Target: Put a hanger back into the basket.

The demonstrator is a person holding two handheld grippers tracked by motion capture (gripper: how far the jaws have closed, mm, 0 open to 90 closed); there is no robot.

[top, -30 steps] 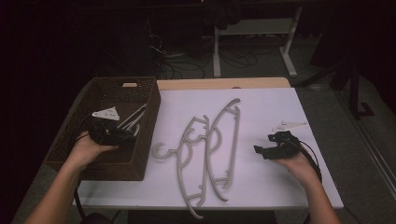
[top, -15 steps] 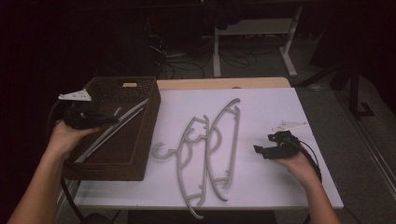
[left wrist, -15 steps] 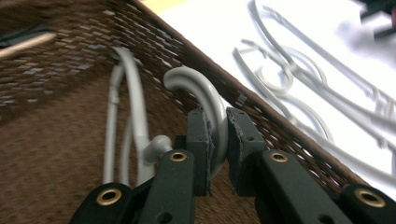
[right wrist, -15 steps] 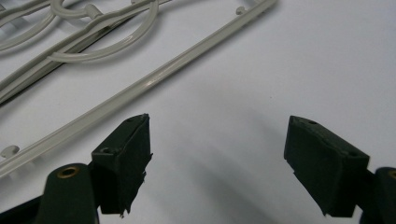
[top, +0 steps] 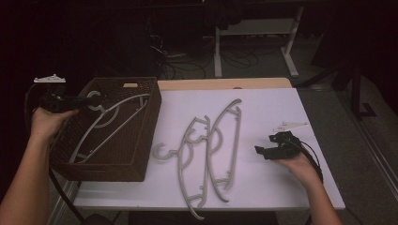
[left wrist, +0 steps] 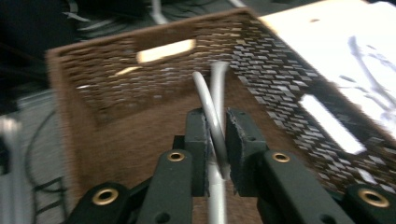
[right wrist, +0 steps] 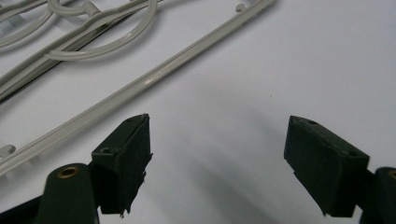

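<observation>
Listing the contents of the desk (top: 263,101), as seen from the high view and the two gripper views.

Item 1: left gripper (top: 87,101), held in the left hand (top: 44,123) at the far left rim of the basket (top: 141,136). Its jaws stand nearly together, with the grey hook of a hanger (left wrist: 211,105) between the pads; they have just been opening a little, and the hook remains between them. In the left gripper view the hook curves up just ahead of the fingertips, with the woven basket wall beyond it.

Item 2: hanger in basket (top: 110,123), pale grey, slanting from the left gripper down across the basket's inside toward the near left corner.

Item 3: basket, dark brown wicker, rectangular, directly beneath and ahead of the left gripper, standing on the left end of the desk.

Item 4: right gripper (top: 264,151), held in the right hand (top: 300,164) low over the desk's white top, jaws wide apart with nothing between them.

Item 5: loose hangers (top: 211,150), pale grey, lying overlapped on the desk just ahead of the right gripper's fingertips; one long bar (right wrist: 154,79) runs close past its left jaw without touching.
</observation>
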